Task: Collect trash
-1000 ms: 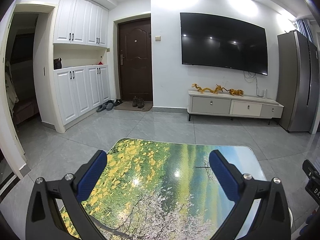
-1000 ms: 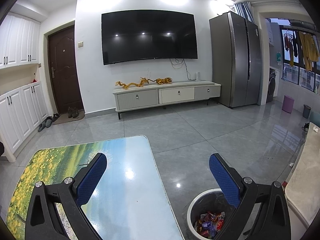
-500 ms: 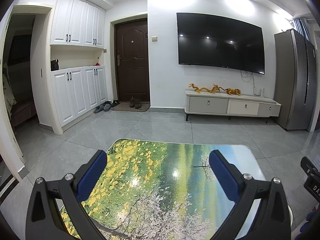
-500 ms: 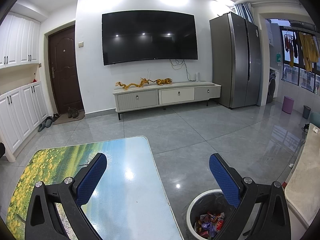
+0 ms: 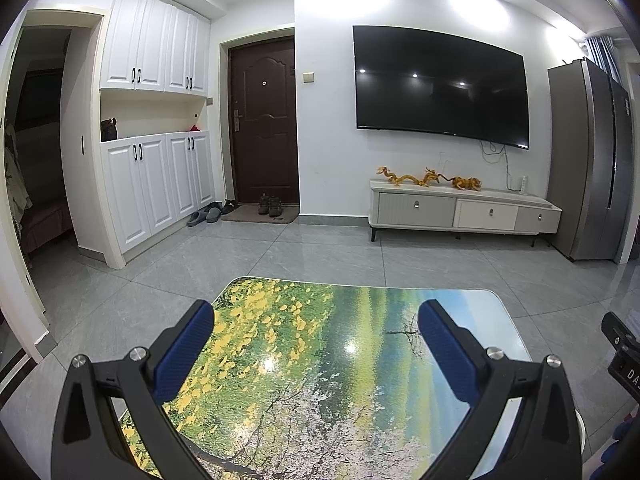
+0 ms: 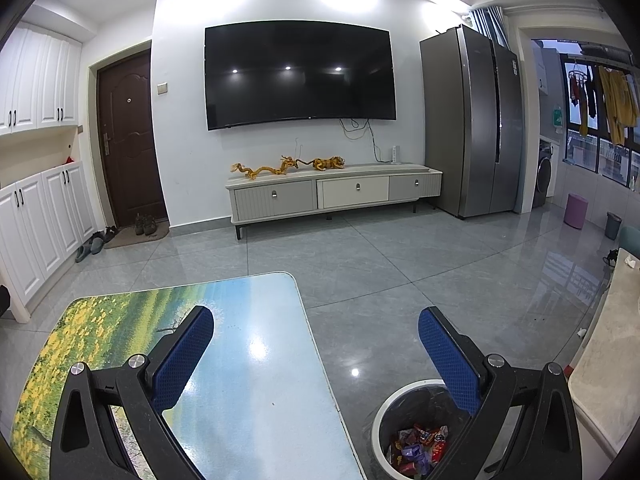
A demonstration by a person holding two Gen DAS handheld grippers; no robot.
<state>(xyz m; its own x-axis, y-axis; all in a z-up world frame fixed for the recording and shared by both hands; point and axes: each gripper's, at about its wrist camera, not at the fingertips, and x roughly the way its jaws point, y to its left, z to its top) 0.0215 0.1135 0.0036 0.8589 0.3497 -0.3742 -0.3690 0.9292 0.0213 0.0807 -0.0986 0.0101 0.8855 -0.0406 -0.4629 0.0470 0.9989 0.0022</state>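
A round bin with a white rim [image 6: 384, 412] stands on the floor right of the table; several colourful wrappers [image 6: 418, 446] lie inside it. My right gripper [image 6: 316, 354] is open and empty, held above the table's right edge and the bin. My left gripper [image 5: 316, 354] is open and empty above the low table [image 5: 320, 340], whose glossy top has a landscape print. No trash shows on the visible part of the table [image 6: 256, 360]. The other gripper's body shows at the right edge of the left wrist view [image 5: 624, 356].
Grey tiled floor [image 6: 400, 272] lies beyond the table. A TV stand [image 6: 332, 196], wall TV and fridge [image 6: 472, 128] stand at the far wall. White cabinets [image 5: 156, 184] and a door are at the left. A pale counter edge [image 6: 600, 352] is at the right.
Both views have shifted only slightly; the left view has panned a little. Both grippers stay open and empty.
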